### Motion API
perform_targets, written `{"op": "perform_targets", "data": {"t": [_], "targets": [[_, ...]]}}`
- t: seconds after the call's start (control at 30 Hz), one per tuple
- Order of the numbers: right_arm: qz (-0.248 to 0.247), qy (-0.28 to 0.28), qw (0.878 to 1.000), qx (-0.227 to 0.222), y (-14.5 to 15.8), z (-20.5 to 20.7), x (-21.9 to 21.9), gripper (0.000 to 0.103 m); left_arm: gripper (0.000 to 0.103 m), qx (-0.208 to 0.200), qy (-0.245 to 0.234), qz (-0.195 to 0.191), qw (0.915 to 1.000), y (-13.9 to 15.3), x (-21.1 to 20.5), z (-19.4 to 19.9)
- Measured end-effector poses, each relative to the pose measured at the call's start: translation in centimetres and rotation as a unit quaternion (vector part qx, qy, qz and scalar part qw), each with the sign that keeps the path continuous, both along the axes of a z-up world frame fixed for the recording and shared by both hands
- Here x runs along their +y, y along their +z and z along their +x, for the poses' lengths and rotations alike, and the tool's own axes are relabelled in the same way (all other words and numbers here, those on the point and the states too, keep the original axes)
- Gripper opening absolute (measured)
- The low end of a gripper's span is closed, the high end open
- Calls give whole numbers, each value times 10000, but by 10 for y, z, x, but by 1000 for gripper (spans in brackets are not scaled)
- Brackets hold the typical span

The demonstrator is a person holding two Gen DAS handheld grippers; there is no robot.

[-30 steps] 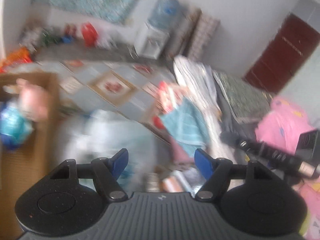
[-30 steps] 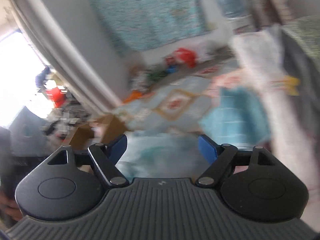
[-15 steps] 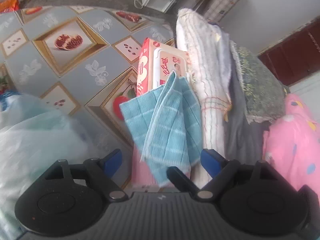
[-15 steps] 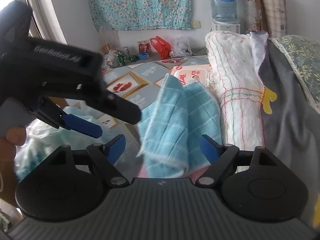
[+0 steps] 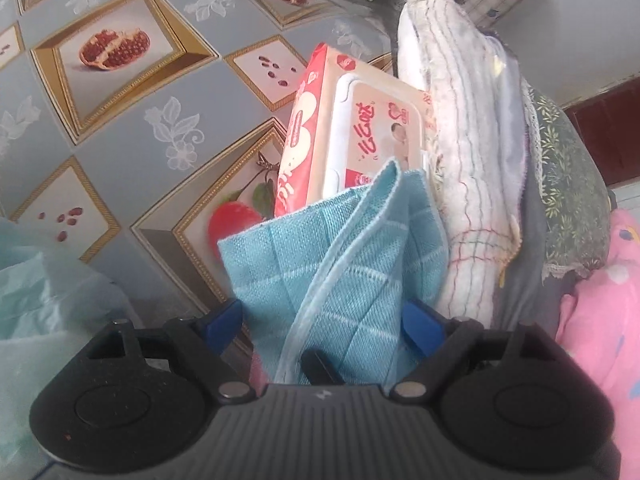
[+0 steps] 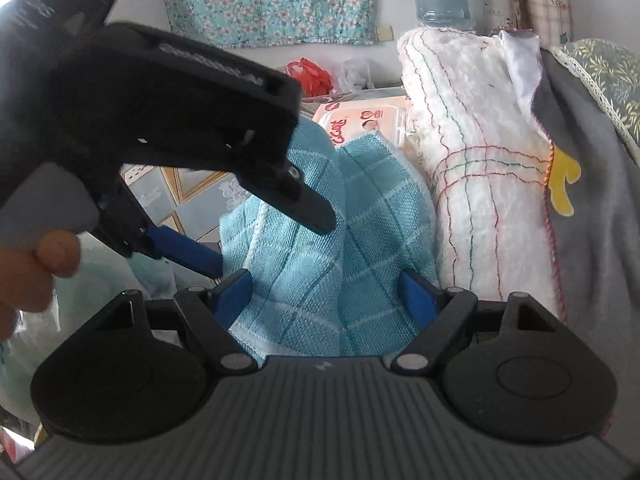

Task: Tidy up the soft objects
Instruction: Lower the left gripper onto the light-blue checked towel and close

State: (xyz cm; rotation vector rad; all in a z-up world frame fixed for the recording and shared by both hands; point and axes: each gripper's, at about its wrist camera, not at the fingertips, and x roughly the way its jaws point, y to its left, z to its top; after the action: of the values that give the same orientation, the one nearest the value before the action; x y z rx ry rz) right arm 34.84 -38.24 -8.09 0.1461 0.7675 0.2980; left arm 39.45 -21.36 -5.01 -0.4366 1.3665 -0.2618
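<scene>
**Both claws around the blue cloth**

A rolled white blanket (image 6: 476, 184) lies along the desk (image 5: 120, 152), with a pink wipes pack (image 5: 352, 140) just beside it. A folded blue cloth (image 5: 340, 272) leans on the pack. The left claw (image 5: 322, 320) and right claw (image 6: 326, 298) each stand apart, the cloth between their blue fingers, not pinched. The left claw shows in the right view, over the cloth.
</scene>
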Motion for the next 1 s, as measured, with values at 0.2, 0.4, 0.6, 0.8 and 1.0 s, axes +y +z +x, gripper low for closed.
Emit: {"op": "perform_targets", "data": {"t": [0.2, 0.4, 0.6, 0.8, 1.0], "targets": [[185, -102, 9998, 4, -3, -1, -5, 54, 84, 3, 44, -8, 10000, -9, -8, 3], [473, -95, 9988, -48, -2, -3, -9, 28, 64, -247, 99, 161, 9995, -8, -14, -1], [470, -24, 9987, -175, 1, -6, -6, 21, 35, -520, 47, 174, 9985, 5, -7, -9], [416, -16, 9984, -390, 17, -20, -1, 14, 25, -982, -57, 97, 9951, 30, -3, -26], [360, -35, 9966, -737, 46, -46, 5, 14, 24, -1413, -170, -17, 9898, 63, 0, -49]]}}
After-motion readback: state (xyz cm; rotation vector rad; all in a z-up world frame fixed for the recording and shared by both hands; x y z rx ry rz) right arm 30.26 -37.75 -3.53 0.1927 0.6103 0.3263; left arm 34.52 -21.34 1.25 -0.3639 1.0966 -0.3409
